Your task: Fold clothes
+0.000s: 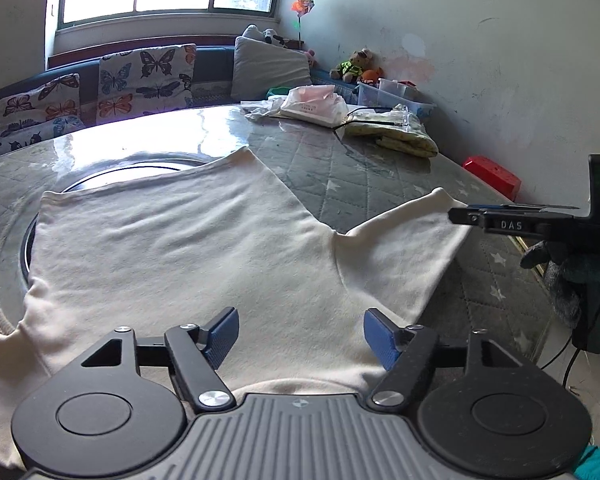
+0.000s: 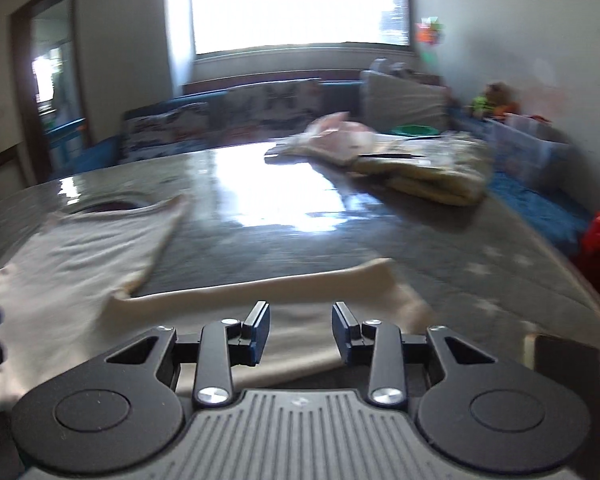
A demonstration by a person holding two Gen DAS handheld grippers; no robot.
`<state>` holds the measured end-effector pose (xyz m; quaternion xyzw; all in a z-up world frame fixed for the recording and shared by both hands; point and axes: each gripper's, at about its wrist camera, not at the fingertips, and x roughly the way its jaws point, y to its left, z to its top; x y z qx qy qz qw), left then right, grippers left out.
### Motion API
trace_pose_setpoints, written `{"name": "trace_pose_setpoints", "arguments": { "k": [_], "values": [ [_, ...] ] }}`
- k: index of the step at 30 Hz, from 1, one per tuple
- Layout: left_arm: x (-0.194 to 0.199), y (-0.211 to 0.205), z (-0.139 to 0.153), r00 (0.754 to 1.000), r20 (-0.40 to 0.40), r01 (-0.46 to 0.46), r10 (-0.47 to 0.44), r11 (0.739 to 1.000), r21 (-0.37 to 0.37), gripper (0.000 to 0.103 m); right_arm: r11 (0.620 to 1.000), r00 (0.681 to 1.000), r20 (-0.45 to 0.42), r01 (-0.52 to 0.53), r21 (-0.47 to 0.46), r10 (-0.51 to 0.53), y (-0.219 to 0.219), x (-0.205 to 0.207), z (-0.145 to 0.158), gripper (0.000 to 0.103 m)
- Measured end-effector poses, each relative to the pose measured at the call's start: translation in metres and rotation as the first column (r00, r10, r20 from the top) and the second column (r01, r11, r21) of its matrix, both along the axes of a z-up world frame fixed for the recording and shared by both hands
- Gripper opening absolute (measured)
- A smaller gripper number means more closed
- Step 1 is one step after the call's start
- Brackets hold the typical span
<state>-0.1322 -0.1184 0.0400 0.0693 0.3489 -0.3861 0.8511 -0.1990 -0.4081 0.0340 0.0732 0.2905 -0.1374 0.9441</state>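
Counted in view: one cream garment (image 1: 188,240) spread on one counter (image 1: 340,160), two butterfly-print cushions (image 1: 148,76), one grey pillow (image 1: 268,66), one teddy bear (image 1: 356,65), one pinwheel (image 1: 303,2), one red stool (image 1: 492,174), one clear storage bin (image 1: 396,98), and two tongs (image 1: 300,338), left and right (image 2: 300,332).

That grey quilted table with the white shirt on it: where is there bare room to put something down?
Bare grey quilted table lies between the white shirt and the yellow folded cloth, and along the near right edge beside the sleeve. The far right corner is crowded with the cloth and a white plastic bag.
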Motion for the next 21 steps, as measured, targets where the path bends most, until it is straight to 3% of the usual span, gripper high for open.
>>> {"name": "trace_pose_setpoints", "arguments": {
  "k": [6, 14, 21],
  "values": [
    [0.001, -0.013, -0.004, 1.000, -0.027, 0.001, 0.000, 1.000, 0.019, 0.075, 0.985, 0.985, -0.022, 0.170, 0.037, -0.169, -0.043, 0.000, -0.011, 0.035],
    [0.003, -0.025, -0.003, 0.999, -0.033, -0.010, 0.011, 0.999, 0.032, 0.077, 0.984, 0.985, -0.041, 0.168, 0.059, -0.166, -0.048, 0.004, -0.020, 0.032],
    [0.009, -0.040, -0.004, 0.999, -0.042, -0.032, 0.034, 0.998, 0.058, 0.079, 0.983, 0.989, -0.007, 0.148, 0.112, -0.148, -0.057, -0.003, -0.017, 0.011]
  ]
}}
